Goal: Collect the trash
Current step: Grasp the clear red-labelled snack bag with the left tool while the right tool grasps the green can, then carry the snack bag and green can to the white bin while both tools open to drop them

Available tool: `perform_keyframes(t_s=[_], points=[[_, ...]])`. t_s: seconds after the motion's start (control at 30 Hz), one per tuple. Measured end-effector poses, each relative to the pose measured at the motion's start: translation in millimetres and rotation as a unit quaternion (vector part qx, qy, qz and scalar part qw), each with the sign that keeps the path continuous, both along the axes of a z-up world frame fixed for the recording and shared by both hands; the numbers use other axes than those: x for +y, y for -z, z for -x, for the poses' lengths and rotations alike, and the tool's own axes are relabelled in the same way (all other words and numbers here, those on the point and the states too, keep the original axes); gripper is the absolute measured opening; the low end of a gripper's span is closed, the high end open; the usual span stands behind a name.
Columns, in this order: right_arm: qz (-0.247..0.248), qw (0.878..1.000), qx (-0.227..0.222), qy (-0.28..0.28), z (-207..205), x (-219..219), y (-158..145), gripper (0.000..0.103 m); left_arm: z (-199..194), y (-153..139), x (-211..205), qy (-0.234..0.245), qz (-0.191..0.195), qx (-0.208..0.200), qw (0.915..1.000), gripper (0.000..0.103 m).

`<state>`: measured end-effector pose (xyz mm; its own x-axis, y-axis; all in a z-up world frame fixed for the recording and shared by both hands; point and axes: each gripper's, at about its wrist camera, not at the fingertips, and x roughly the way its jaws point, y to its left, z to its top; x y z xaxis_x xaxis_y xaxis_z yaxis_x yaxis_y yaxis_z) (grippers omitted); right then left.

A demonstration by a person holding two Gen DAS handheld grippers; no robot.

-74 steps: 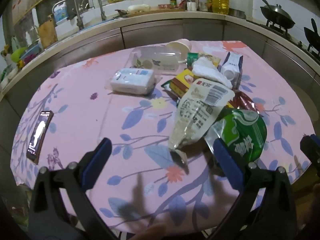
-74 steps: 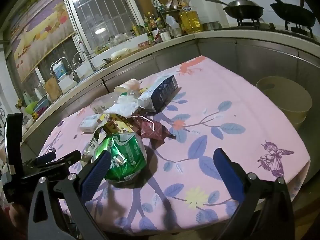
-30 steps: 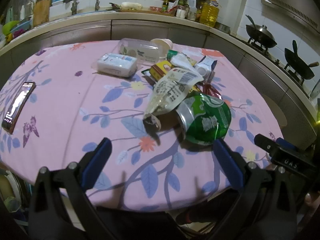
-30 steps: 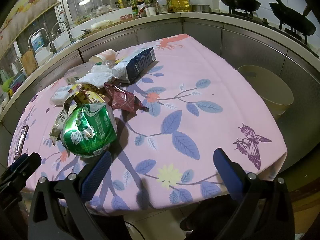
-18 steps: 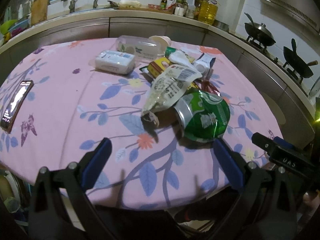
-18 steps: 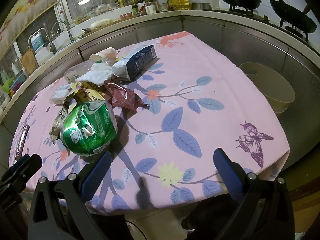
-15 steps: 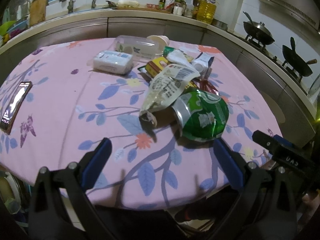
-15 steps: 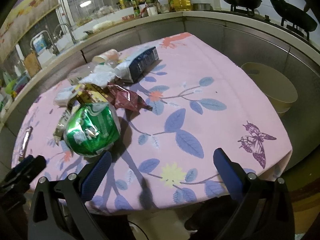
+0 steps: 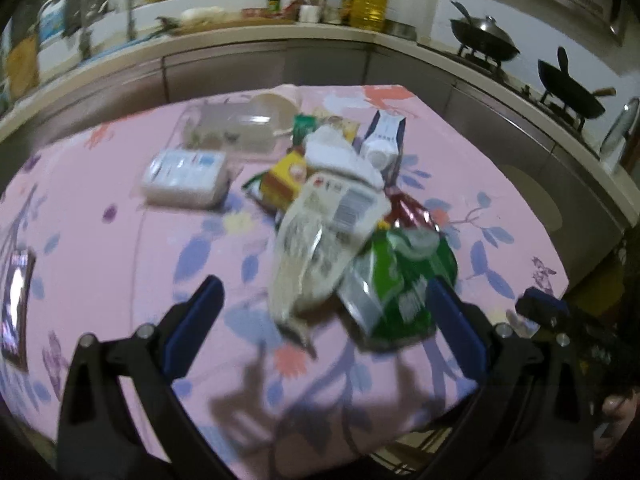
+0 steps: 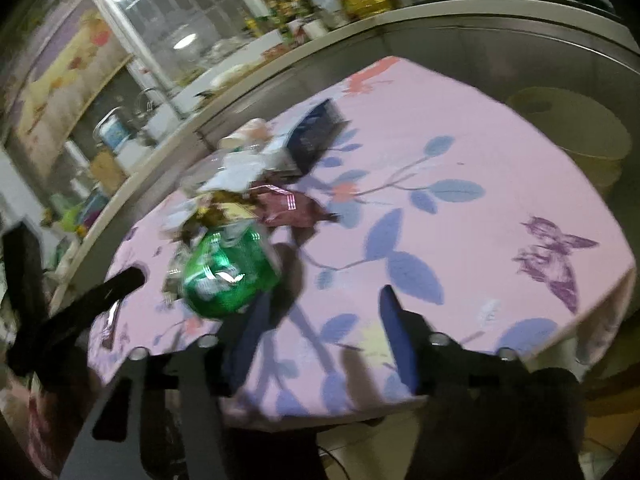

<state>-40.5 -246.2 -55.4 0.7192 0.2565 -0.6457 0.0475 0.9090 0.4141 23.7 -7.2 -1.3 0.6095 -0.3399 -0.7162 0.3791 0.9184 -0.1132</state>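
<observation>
A heap of trash lies mid-table on a pink flowered cloth (image 9: 120,248): a green foil bag (image 9: 404,276), a white printed bag (image 9: 320,232), a dark red wrapper (image 9: 412,208), a yellow packet (image 9: 284,176), a blue-white carton (image 9: 384,140) and a paper cup (image 9: 276,108). My left gripper (image 9: 324,324) is open and empty, its fingers just short of the two bags. My right gripper (image 10: 324,336) is open and empty, narrower than before, over the table's near edge right of the green bag (image 10: 228,276). Both views are motion-blurred.
A wet-wipes pack (image 9: 184,176) and a clear lidded box (image 9: 232,128) lie left of the heap. A phone (image 9: 16,304) lies at the table's left edge. A beige bin (image 10: 568,128) stands beyond the table's right side. Steel counters with sink and woks surround the table.
The left gripper has moved forward toward the bags. The right gripper has swung and tilted, and its fingers have closed partway. The trash has not moved.
</observation>
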Motion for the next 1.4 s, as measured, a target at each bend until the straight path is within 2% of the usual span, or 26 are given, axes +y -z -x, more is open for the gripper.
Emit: perform_keyframes(t_s=[0.17,0.23,0.3,0.37,0.43,0.57,0.67,0.8,1.0,1.17,1.37,1.4], points=[[-0.013,0.999,0.003,-0.032,-10,10,-2,0.045,-30,4,-24,0.016,-0.01,0.012,0.9998,0.088],[-0.023,0.999,0.011,-0.034,-14,8,1,0.045,-40,12,-34,0.018,-0.034,0.008,0.9992,0.078],[-0.029,0.999,0.019,-0.036,-17,8,4,0.045,-51,22,-38,0.016,-0.053,0.021,0.9983,0.055],[-0.035,0.998,0.023,-0.043,-20,10,7,0.045,-60,24,-24,0.005,-0.032,0.04,0.9987,0.047],[-0.041,0.997,0.022,-0.057,-24,13,9,0.045,-60,19,-2,-0.009,0.005,0.042,0.9991,0.042],[-0.077,0.993,0.028,-0.082,-36,19,18,0.045,-58,19,33,-0.033,0.039,0.048,0.9975,0.03],[-0.099,0.99,0.039,-0.092,-47,24,26,0.045,-57,29,50,-0.047,0.057,0.071,0.9948,0.029],[-0.116,0.987,0.055,-0.1,-58,29,33,0.045,-55,47,57,-0.035,0.083,0.101,0.9908,0.029],[-0.142,0.982,0.073,-0.102,-67,31,40,0.045,-59,60,58,-0.034,0.098,0.112,0.9884,0.029],[-0.191,0.973,0.089,-0.09,-75,24,47,0.045,-67,68,62,-0.037,0.103,0.126,0.986,0.029],[-0.168,0.981,0.071,-0.064,-67,8,33,0.045,-71,70,68,-0.039,0.113,0.125,0.9848,0.029],[-0.159,0.983,0.065,-0.059,-63,7,31,0.045,-71,69,69,-0.038,0.116,0.122,0.985,0.022]])
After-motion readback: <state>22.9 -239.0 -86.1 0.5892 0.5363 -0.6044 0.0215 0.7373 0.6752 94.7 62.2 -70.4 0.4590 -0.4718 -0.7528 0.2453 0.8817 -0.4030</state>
